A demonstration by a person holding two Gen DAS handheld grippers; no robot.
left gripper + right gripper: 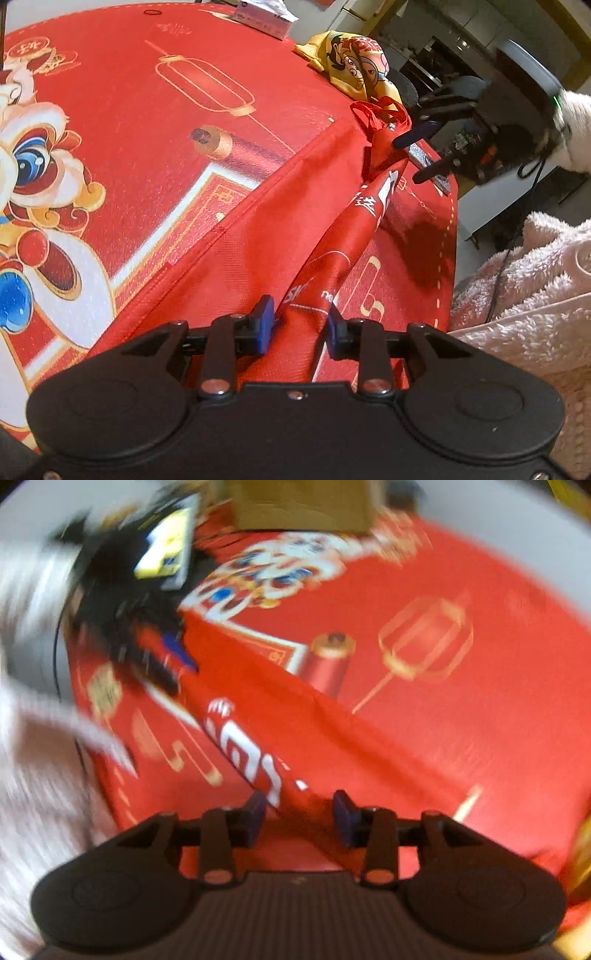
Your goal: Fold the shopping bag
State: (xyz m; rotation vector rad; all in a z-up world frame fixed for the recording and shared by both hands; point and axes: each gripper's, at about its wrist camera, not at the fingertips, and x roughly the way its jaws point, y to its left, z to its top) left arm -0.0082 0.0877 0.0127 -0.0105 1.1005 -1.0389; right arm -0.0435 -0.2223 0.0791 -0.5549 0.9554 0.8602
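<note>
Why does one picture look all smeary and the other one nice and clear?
Right wrist view: smeared all over, the red bag's white letters streak. Left wrist view: sharp, the folded red bag throws a dark shadow onto the tablecloth, and edges bend at the rim.

A red printed cloth with lion-dance and lantern art covers the worktop. The red bag, folded into a long strip, lies on it, a yellow cartoon-print bag near the far edge, a tissue box at the back.
</note>
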